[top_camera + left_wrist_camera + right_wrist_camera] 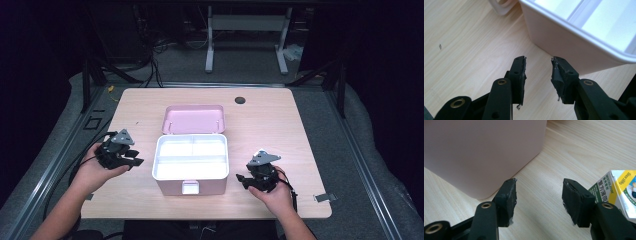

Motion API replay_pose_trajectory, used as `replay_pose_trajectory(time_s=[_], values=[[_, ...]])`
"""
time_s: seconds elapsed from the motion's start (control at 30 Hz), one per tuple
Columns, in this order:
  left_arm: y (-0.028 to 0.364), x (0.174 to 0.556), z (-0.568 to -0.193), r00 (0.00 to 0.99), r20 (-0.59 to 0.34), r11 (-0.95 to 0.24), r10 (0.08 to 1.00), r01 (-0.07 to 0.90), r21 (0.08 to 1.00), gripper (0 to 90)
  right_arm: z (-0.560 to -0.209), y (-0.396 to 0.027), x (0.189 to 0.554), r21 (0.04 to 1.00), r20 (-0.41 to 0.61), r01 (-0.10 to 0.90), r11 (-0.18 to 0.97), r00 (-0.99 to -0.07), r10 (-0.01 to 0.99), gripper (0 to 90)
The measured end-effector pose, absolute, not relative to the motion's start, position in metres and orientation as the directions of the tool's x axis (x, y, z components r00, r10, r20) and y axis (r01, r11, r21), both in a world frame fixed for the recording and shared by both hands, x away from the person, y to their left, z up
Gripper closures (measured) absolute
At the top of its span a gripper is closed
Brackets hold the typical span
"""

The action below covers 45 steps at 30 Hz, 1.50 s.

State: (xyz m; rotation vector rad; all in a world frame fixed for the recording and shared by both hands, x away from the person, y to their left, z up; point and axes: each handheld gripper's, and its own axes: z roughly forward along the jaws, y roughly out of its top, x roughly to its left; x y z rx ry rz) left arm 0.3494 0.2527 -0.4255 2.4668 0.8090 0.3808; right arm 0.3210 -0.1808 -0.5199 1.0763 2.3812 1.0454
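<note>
From the high view, a pink box [190,170] stands open near the middle of the pale wooden worktop [280,125], its lid [193,119] swung back flat behind it and a white tray [191,156] with dividers sitting in its top. The left gripper [131,158] is held in a hand just beside the box's left wall, apart from it, its jaws pointing toward the box. The right gripper [242,178] sits in the other hand just off the box's right front corner, also apart from it. A small dark round cap [240,100] lies at the far edge of the worktop, well apart from everything else.

In the left gripper view, the left gripper [538,75] has its jaws parted with only bare worktop between them; nothing is held. The white tray [614,53] rim and the box wall below it rise just ahead, at the upper right.

In the right gripper view, the right gripper [539,200] stands with jaws apart and nothing between them. The pink box [481,152] wall lies ahead at the left. A small carton [617,188] printed in green, yellow and white lies just beside the right-hand jaw, outside the gap
</note>
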Motion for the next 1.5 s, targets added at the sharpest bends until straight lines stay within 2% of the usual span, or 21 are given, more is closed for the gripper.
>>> replay_pose_trajectory(time_s=[0.23,0.63,0.83,1.37,1.5], values=[[0.238,0.358,-0.412,0.824,0.097,-0.739,0.559,0.441,0.508,68.3,-0.52,-0.18,0.32,0.733,0.004,0.509,0.451,-0.666,0.746,44.7],[0.213,0.369,-0.392,0.911,0.114,-0.849,0.397,0.316,0.424,68.6,-0.52,-0.18,0.321,0.733,0.005,0.508,0.452,-0.668,0.744,44.6],[0.202,0.377,-0.388,0.931,0.115,-0.881,0.347,0.281,0.381,68.3,-0.52,-0.18,0.321,0.735,0.013,0.51,0.447,-0.67,0.742,44.6],[0.174,0.393,-0.396,0.958,0.07,-0.921,0.28,0.247,0.3,69.9,-0.52,-0.182,0.322,0.735,0.013,0.514,0.442,-0.662,0.749,45.1],[0.162,0.397,-0.398,0.96,0.056,-0.926,0.275,0.249,0.285,73.7,-0.52,-0.182,0.322,0.733,0.015,0.518,0.441,-0.66,0.751,45.1]])
